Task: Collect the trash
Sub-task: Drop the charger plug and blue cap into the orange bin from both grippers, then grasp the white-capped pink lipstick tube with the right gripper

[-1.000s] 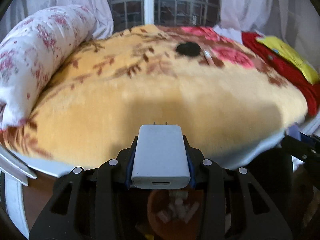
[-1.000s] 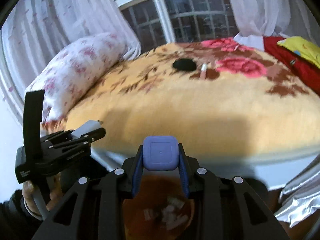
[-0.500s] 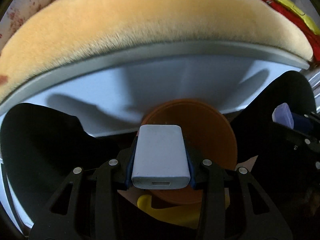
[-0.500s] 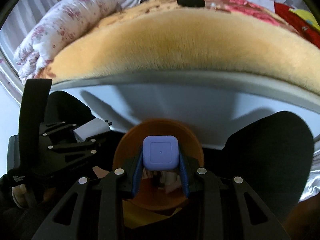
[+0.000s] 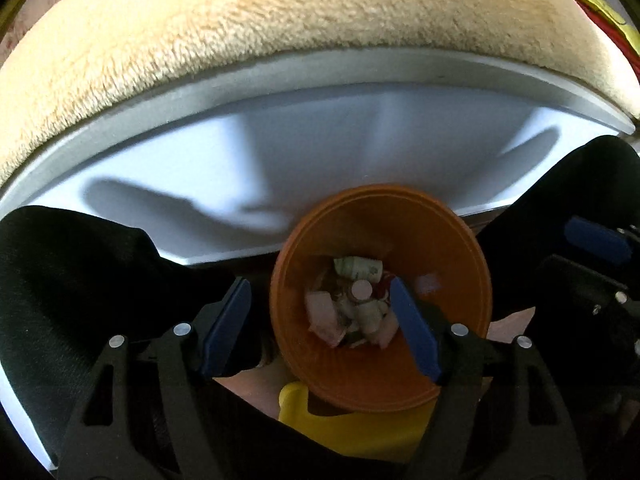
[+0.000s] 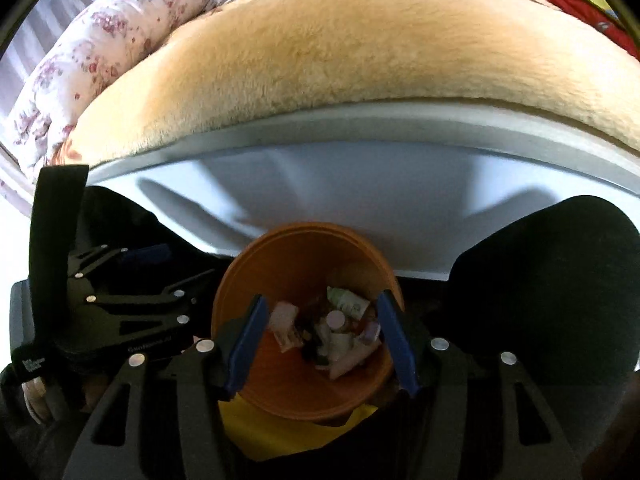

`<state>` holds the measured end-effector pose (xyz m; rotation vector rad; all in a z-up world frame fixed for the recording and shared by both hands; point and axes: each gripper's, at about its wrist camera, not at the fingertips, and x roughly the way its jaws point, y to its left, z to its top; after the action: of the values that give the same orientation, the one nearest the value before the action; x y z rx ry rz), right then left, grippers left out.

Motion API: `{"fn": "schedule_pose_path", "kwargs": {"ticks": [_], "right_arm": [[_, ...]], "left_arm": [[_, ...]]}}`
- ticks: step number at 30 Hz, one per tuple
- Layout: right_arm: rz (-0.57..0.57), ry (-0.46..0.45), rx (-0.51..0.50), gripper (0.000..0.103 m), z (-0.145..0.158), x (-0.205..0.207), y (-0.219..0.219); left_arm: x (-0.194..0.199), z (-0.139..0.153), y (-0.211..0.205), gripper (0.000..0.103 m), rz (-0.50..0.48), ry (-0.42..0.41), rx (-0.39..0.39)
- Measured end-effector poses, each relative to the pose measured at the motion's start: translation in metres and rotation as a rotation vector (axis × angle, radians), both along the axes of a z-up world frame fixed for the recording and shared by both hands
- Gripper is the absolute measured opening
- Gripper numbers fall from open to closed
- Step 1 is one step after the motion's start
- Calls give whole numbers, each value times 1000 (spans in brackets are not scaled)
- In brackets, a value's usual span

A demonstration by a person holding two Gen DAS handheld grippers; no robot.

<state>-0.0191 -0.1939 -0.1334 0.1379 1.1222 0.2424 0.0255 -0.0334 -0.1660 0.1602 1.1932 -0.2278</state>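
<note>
Orange bin (image 5: 380, 240) on floor just beside bed edge, between two black-clad knees; trash (image 5: 352, 304) piled at bottom: crumpled paper bits, small green-printed packet, pale round cap. Left claw (image 5: 320, 328) pointed down over bin mouth, jaws just been opening, now spread wide, nothing between blue pads. Right claw (image 6: 320, 340) likewise over bin, jaws just been opening, apart, empty. Yellow object (image 5: 352, 428) under bin's near side. Tan plush blanket (image 6: 320, 52) on bed above grey-white bed frame (image 6: 360, 184); floral pillow (image 6: 100, 52) at left.
</note>
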Motion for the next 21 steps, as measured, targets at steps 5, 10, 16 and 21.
{"fn": "schedule_pose_path", "kwargs": {"ticks": [5,10,16,21], "right_arm": [[-13,-39,6,58,14,-9,-3],[40,-161,38,59,76,-20,-17],[44,-245,13,62,134,49,-39],[-20,-214,20,61,142,163,-60]], "left_arm": [[-3,11,-4,71,1,-26,4],[-13,57,5,71,-34,-132,-55],[4,128,17,84,-61,-291,-159],[34,149,18,84,12,-379,-190]]}}
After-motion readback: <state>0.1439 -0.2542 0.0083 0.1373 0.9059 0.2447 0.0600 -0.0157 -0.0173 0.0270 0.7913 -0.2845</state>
